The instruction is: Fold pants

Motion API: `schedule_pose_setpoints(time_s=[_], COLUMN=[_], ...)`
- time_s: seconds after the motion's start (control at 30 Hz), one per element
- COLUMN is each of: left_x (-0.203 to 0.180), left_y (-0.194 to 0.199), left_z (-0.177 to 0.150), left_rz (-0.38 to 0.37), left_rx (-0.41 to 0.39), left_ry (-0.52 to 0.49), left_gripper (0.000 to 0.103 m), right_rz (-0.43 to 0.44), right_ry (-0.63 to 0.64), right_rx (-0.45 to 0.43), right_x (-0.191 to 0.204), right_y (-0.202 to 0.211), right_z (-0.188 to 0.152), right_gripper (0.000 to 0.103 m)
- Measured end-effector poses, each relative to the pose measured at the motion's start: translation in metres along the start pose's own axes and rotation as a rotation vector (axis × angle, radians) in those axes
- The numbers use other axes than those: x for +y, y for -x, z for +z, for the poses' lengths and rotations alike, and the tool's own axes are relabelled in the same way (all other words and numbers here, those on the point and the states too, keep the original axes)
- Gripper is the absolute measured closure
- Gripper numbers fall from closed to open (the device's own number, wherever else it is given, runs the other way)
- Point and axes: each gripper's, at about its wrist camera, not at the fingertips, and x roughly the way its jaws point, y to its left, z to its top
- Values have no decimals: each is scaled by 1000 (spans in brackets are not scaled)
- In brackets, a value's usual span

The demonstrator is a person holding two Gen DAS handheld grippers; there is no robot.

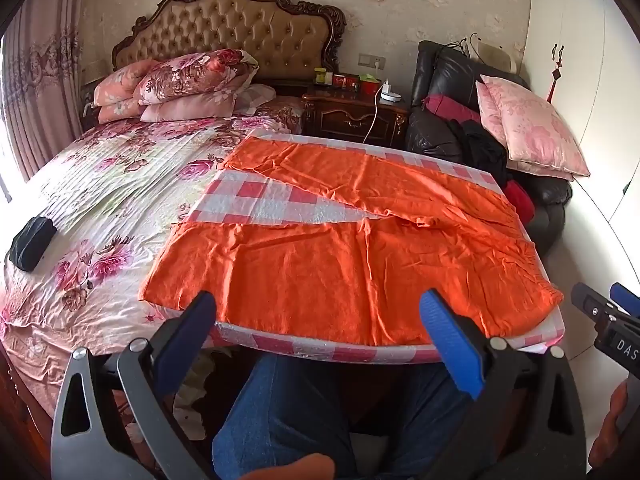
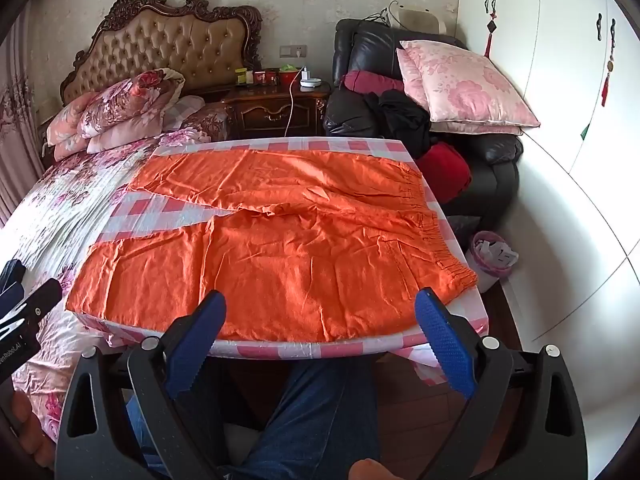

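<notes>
Orange pants (image 1: 328,256) lie spread flat on a small table with a pink-and-white checked cloth (image 1: 264,200). The legs point left and are spread apart; the elastic waistband (image 2: 448,252) is at the right. The pants also show in the right wrist view (image 2: 280,248). My left gripper (image 1: 320,312) is open and empty, held above the table's near edge. My right gripper (image 2: 322,312) is open and empty too, also at the near edge. It shows at the right edge of the left wrist view (image 1: 608,320).
A bed with a floral sheet (image 1: 100,184) and stacked pillows lies left of the table. A dark nightstand (image 1: 356,116) and a black leather armchair (image 2: 480,152) with cushions and clothes stand behind. A small bin (image 2: 494,254) sits right of the table. My jeans-clad legs (image 2: 320,412) are below the table's edge.
</notes>
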Motion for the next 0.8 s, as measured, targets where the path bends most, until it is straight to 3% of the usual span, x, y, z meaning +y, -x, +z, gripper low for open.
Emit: schedule_pose_setpoints(time_s=[0.8], left_x=[6], left_y=[-2], left_z=[-3], left_rz=[-22], left_rx=[0], left_ry=[13], left_gripper=[1], right_rz=[-2], right_ry=[2], right_rx=[2], right_x=[0], right_y=[-1], right_z=[-1], right_gripper=[11])
